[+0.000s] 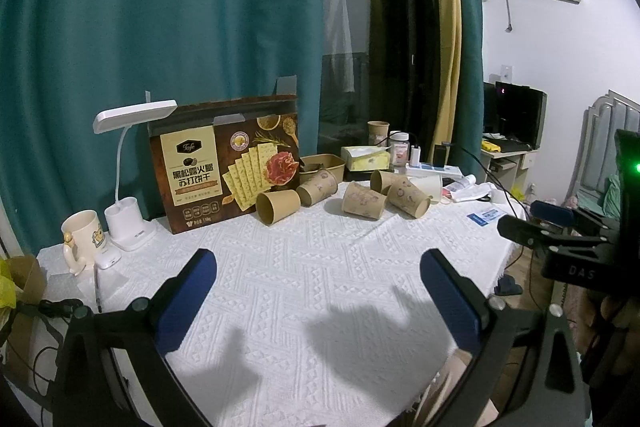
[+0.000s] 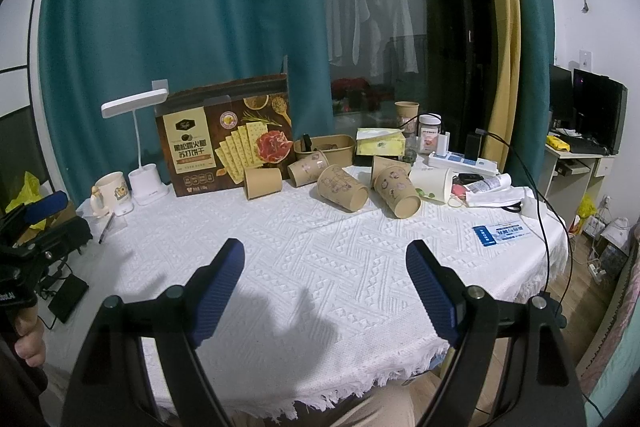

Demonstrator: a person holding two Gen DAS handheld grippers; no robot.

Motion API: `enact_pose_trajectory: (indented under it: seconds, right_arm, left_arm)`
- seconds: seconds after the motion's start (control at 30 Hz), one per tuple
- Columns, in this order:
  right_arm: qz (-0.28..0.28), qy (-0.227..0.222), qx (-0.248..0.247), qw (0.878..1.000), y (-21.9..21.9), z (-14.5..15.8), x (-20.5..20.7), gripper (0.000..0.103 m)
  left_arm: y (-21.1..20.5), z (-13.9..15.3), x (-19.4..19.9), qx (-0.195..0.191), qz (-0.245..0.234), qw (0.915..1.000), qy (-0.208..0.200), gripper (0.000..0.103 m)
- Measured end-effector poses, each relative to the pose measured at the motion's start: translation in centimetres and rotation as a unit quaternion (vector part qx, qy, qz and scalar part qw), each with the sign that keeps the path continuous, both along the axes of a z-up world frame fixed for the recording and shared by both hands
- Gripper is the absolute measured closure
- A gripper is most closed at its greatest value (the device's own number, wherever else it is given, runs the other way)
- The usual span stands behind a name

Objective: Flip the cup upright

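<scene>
cracker box | desk lamp | mug | tissue box | power strip

Left gripper spread wide over the white tablecloth; paper cups lie toppled far across.

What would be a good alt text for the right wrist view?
The open right gripper hovers over a white tablecloth; behind it several brown paper cups lie on their sides before a cracker box.
</scene>
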State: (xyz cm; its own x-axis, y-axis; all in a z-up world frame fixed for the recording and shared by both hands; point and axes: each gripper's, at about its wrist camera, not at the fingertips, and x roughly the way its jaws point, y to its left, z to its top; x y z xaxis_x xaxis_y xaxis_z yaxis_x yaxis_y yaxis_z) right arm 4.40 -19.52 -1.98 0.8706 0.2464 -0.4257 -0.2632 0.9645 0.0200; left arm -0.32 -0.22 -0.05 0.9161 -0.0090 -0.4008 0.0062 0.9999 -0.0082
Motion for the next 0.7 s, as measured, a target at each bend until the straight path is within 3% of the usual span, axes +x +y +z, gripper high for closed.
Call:
enact_pose_trajectory:
  seconds: [0.7]
  right_arm:
    - [0.0,-0.001,0.002,1.0,0.02,0.46,-0.2,0.022]
  left_arm:
    - [-0.15,0.31,-0.27,0.002,-0.001,1.0,-0.002,0.001]
